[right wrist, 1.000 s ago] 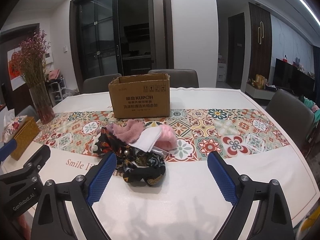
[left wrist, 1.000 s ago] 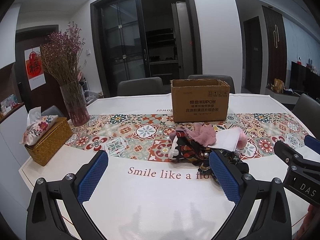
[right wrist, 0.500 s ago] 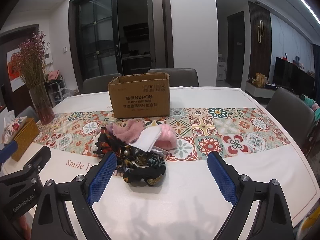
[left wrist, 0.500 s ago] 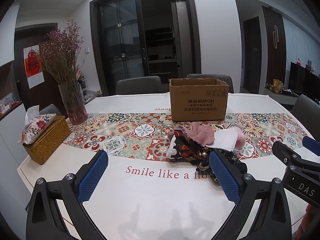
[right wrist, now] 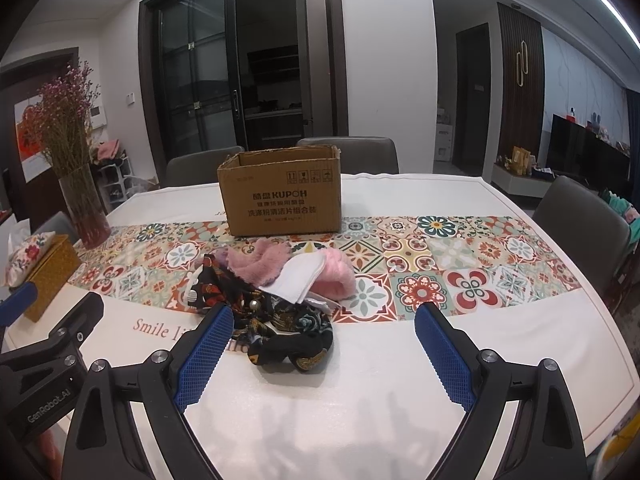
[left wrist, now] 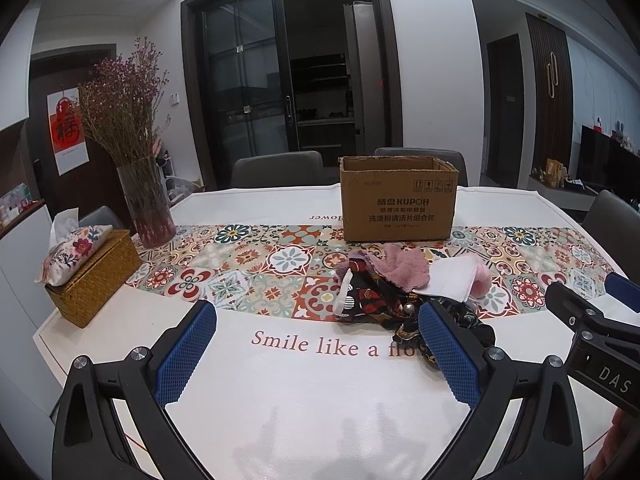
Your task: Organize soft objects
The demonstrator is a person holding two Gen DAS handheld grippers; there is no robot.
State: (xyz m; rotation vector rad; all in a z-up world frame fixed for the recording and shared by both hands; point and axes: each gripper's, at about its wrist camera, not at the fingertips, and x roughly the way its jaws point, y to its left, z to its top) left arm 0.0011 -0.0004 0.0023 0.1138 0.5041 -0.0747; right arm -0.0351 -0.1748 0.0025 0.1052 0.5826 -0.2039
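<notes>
Ahead of both spread jaws: cloth pile point(right wrist: 276, 292).

The counter point(left wrist: 304, 392) wears a white cloth printed "Smile like a flo…", with a patterned tile-print runner point(left wrist: 256, 268) across its middle. Behind the counter stand grey chairs point(left wrist: 276, 168), and beyond them dark-framed glass sliding doors point(left wrist: 280, 80) open onto an unlit room. To the counter's left, a glass vase of dried purple flowers point(left wrist: 132, 152) stands near a woven tissue box point(left wrist: 96, 276), and a red calligraphy poster point(left wrist: 68, 132) hangs on the wall. To the counter's right, a dark television point(right wrist: 588, 152) sits above a low cabinet. A white pillar point(right wrist: 384, 60) rises beside the doors. A ceiling light strip point(right wrist: 600, 0) glows overhead.
</notes>
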